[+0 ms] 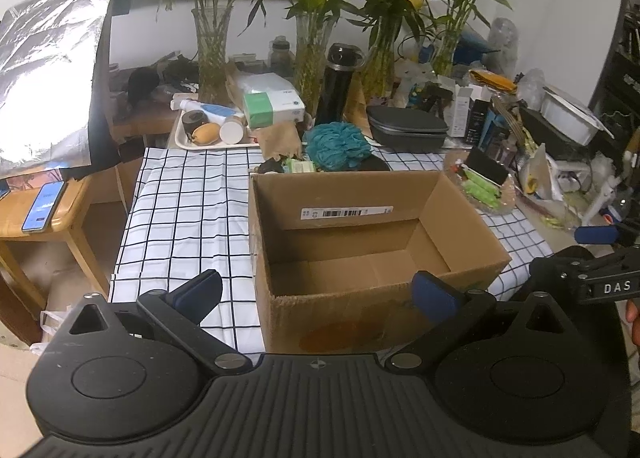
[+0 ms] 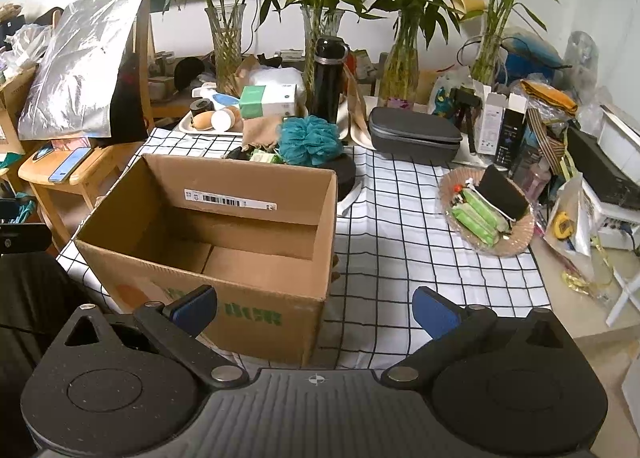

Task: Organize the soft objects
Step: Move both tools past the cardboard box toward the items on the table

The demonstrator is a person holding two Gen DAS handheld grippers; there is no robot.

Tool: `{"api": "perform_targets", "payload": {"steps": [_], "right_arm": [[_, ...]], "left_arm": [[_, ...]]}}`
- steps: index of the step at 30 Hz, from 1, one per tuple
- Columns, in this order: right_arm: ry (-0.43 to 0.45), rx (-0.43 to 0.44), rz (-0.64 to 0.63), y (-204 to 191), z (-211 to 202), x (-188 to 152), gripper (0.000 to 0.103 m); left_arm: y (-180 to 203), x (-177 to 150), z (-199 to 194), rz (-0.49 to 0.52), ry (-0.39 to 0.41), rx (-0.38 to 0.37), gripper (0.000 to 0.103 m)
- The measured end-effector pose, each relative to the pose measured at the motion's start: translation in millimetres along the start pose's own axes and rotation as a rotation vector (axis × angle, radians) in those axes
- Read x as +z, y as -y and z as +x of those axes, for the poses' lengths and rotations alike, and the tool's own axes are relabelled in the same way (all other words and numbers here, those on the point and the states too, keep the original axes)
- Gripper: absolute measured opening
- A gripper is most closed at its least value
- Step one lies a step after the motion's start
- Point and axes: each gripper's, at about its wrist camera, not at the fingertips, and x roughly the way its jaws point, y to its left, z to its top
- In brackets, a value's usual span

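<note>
An open, empty cardboard box (image 1: 360, 242) stands on the checked tablecloth; it also shows in the right wrist view (image 2: 224, 234). Behind it lies a teal mesh bath pouf (image 1: 338, 146), also in the right wrist view (image 2: 310, 140). A glass plate (image 2: 520, 234) to the right holds green packets (image 2: 478, 216) and a black pouch (image 2: 502, 194). My left gripper (image 1: 318, 296) is open and empty, just in front of the box's near wall. My right gripper (image 2: 314, 308) is open and empty at the box's near right corner.
Glass vases with bamboo (image 2: 228, 42), a black bottle (image 2: 328, 78), a grey case (image 2: 414, 134), a tissue box (image 1: 272, 104) and a tray of items (image 1: 208, 130) crowd the back. Clutter lines the right edge. A wooden stool with a phone (image 1: 44, 206) stands left.
</note>
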Motion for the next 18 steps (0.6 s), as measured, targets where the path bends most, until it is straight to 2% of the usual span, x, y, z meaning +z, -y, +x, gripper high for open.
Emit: {"api": "perform_targets", "payload": {"steps": [10,18], "right_arm": [[-0.011,-0.001,0.014,4,10,5,0.103],[0.011,0.037,-0.001,6,18,18,0.103]], "left_arm": [[-2,5,5,0.03,0.002,0.008,0.103],[-4,19,12,0.068,-0.015,0.067,0.103]]}}
